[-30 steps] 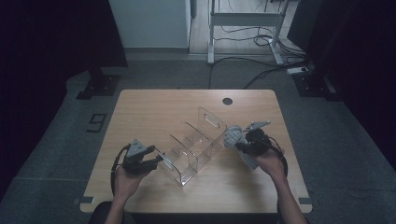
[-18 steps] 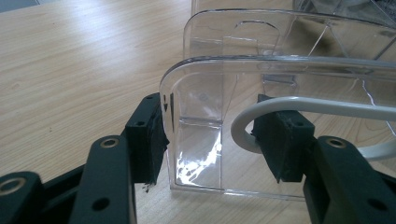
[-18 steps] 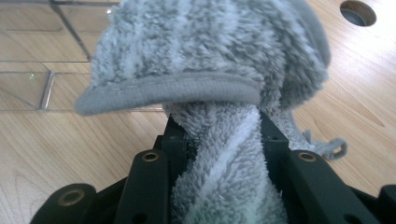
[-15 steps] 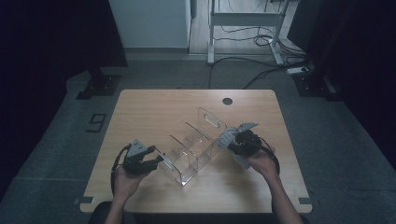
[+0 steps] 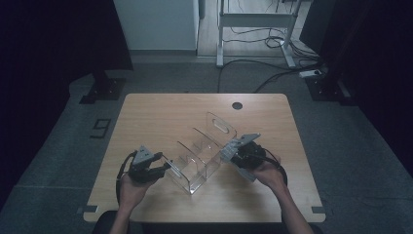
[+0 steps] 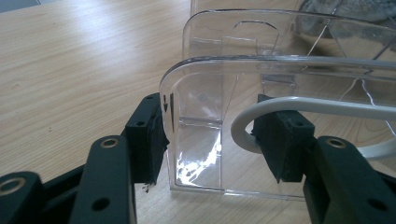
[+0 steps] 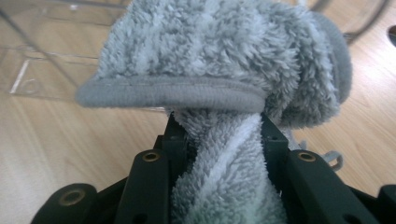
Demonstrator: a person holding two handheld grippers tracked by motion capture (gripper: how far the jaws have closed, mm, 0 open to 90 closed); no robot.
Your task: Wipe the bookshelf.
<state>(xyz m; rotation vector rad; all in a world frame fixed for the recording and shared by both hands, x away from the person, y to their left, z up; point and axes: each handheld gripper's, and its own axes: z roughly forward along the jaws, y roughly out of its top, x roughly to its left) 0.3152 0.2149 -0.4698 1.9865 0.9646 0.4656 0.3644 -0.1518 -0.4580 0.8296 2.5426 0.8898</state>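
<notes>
A clear plastic organizer with several dividers lies slantwise in the middle of the wooden table. My left gripper is at its near left end, open. In the left gripper view the jaws straddle a corner of the organizer's clear end wall; the left pad touches the wall's edge. A white cable loops over the right pad. My right gripper is at the organizer's right side, shut on a fluffy grey cloth, which bunches against the clear plastic.
A round dark hole sits near the table's far edge. Bare wood lies on the table's far left and far right. Beyond the table are a desk frame and floor cables.
My right gripper has moved a little left and nearer with the cloth, up against the organizer's side. The left gripper has stayed in place.
</notes>
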